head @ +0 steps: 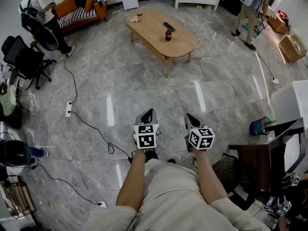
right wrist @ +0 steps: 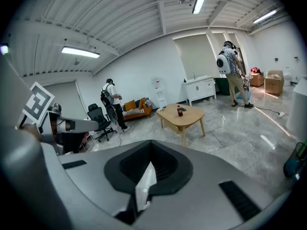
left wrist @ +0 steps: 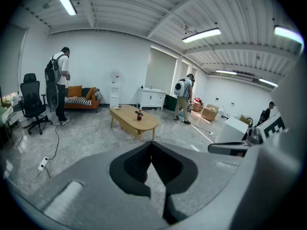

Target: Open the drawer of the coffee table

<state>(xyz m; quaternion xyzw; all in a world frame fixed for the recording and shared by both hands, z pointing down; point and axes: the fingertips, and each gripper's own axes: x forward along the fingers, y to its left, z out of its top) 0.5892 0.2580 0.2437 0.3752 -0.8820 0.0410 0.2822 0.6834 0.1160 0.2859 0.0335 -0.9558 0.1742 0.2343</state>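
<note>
Jaws on both grippers are pressed together with nothing between them, as each gripper view shows. I hold the left gripper [head: 148, 115] and right gripper [head: 191, 121] side by side just ahead of my body, tilted a little downward. My reading is that this is a carrying pose: there is nothing to grasp yet, so shut and level keeps them out of the way while walking.

Grey floor [head: 120, 81] lies open ahead. A black cable [head: 74, 88] runs across it on the left, which I judge a trip risk only if I drift that way.

The coffee table [head: 149, 25] stands well apart from me, near the far side of the room. A dark bottle [head: 168, 34] and a remote [head: 169, 26] lie on its top. I cannot make out the drawer front from here; the handle must be found on approach. The bottle could tip if the pull jolts the table.

Beyond it sits an orange sofa [head: 77, 11], with a person [head: 41, 8] standing beside it.

Task not yet begun.
</note>
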